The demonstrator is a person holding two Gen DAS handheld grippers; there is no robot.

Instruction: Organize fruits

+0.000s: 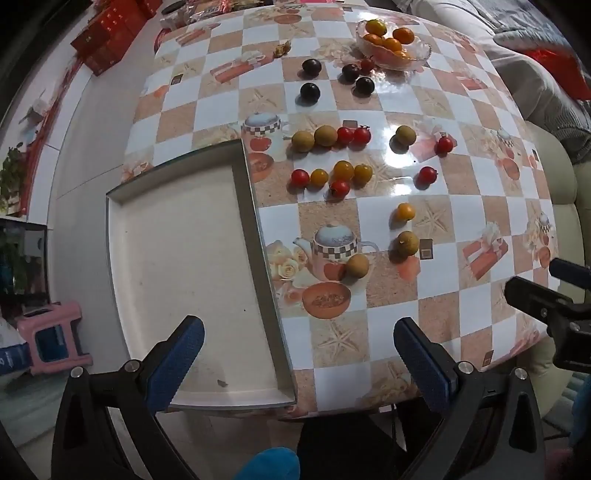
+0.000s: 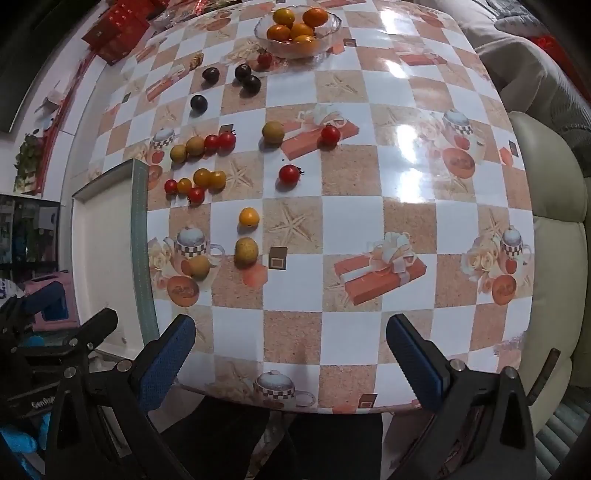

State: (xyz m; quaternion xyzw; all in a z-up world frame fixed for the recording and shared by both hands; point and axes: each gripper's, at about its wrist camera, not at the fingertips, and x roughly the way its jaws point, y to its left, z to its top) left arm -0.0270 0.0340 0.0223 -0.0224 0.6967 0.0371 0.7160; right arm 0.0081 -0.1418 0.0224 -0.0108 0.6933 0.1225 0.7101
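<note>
Blue-padded and spread wide with nothing between them, the left gripper (image 1: 297, 354) hangs over the white tray's (image 1: 177, 266) near right corner and the right gripper (image 2: 290, 354) over bare checked tablecloth (image 2: 369, 206). All fruit lies beyond both: five tan longans (image 1: 407, 243), seven red cherry tomatoes (image 1: 427, 175), four yellow ones (image 1: 405, 212), then four dark plums (image 1: 309, 91). Farthest, a glass bowl (image 1: 421, 50) holds five oranges (image 1: 403, 35).

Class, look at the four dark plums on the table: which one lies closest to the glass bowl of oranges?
The dark plum just left of the small red tomato below the glass bowl. Another plum touches its lower right side; the other two lie farther left.
</note>
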